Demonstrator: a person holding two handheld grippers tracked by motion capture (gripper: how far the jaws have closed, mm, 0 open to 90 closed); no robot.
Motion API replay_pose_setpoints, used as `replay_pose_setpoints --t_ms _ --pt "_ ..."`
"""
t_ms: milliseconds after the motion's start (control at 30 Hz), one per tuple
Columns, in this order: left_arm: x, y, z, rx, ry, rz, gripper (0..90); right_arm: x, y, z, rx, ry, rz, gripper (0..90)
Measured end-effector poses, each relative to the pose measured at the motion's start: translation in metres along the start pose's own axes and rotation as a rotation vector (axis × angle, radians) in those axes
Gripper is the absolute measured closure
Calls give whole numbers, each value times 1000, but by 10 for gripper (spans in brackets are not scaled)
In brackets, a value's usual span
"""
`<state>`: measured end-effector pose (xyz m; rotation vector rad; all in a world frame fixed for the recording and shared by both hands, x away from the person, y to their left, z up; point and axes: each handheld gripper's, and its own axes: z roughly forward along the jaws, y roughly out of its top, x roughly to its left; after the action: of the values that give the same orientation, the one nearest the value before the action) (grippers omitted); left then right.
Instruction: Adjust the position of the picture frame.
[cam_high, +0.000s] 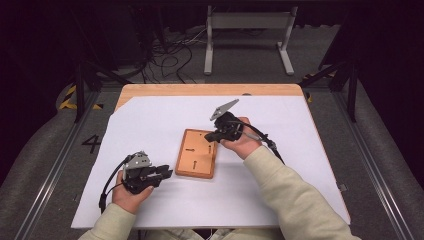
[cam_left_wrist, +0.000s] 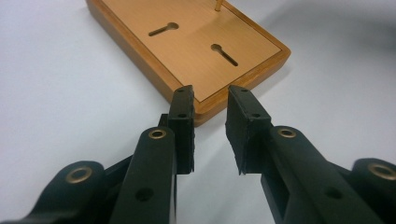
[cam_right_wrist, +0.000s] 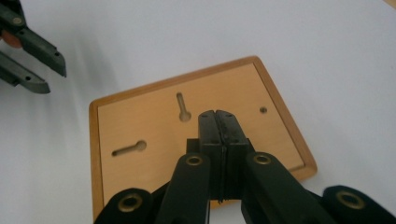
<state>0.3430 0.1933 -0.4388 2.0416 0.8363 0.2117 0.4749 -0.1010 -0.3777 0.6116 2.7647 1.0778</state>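
Left gripper (cam_high: 162, 173) sits low at 7 o'clock on the white sheet (cam_high: 150, 120), jaws parted with nothing between, tips just short of the plaque's (cam_high: 196, 153) near corner. Right gripper (cam_high: 210, 136) comes in from 2 o'clock, tilted down over the plaque's far right edge, jaws pressed together; whether they pinch anything I can't tell. Plaque: flat wooden rectangle, mid-table, raised rim, two keyhole slots (cam_right_wrist: 184, 107), one small hole (cam_right_wrist: 264, 110).
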Motion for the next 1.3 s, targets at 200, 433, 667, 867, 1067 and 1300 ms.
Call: replay_pose_setpoints --t_ms 200,433,667,867,1067,1300 --pt "2 -6 -7 -16 23 -20 715 -4 23 20 7 14 -12 900" --pt "2 -11 -13 -9 36 -37 716 -6 46 48 33 13 -35 900" --pt "2 -17 -20 -14 49 -50 722 -12 58 83 90 11 -35 900" --pt "2 -15 -17 -4 50 -49 735 -13 57 103 115 -8 -52 900" --pt "5 -14 -15 -3 35 -39 735 -16 63 125 191 -53 -70 900" --pt "5 -13 -14 -4 26 -45 737 -8 67 131 262 -112 -114 900"
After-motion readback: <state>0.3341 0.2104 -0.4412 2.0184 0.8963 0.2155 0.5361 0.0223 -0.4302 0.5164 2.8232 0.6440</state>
